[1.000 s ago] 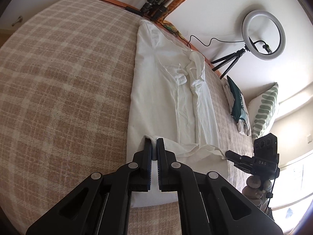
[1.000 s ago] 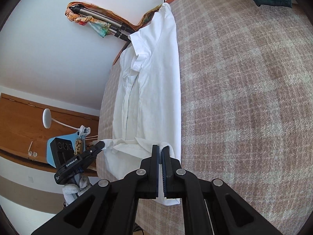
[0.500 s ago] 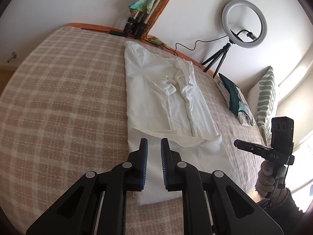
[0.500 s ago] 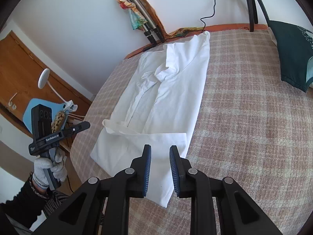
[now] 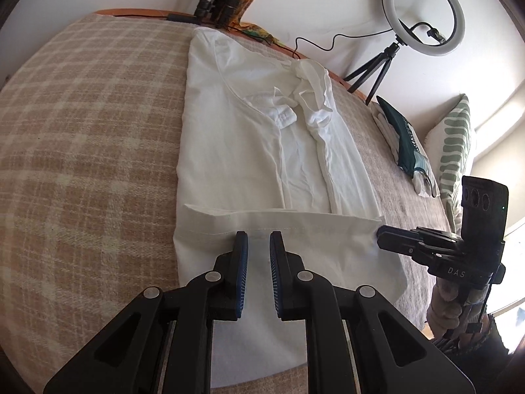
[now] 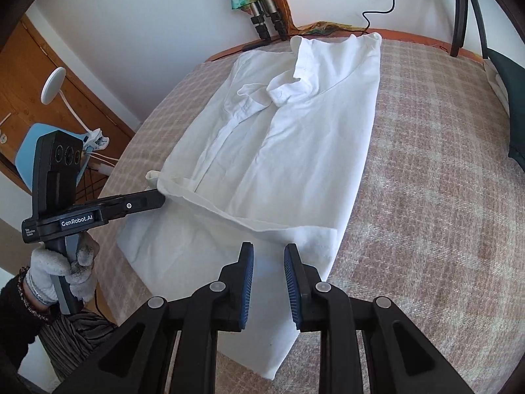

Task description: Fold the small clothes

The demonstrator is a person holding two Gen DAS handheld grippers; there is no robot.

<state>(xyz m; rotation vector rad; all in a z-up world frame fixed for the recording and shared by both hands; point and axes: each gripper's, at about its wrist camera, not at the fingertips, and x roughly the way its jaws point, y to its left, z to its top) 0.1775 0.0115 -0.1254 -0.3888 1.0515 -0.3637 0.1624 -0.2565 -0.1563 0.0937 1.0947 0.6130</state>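
A white shirt lies lengthwise on the plaid bed cover, sides folded in, collar at the far end. Its near hem is turned up over the body. My left gripper is open and empty just above that turned-up hem. My right gripper is open and empty over the near end of the shirt. In the right wrist view the left gripper shows side-on at the hem's left corner. In the left wrist view the right gripper shows at the hem's right corner.
A ring light on a tripod stands behind the bed. A dark green garment and a striped pillow lie at the right. Folded tripods lean on the wall. A wooden cabinet and a blue chair stand left.
Both grippers were shut on the shirt's near hem a second ago. They carried it forward, laid it over the body, opened and drew back slightly.
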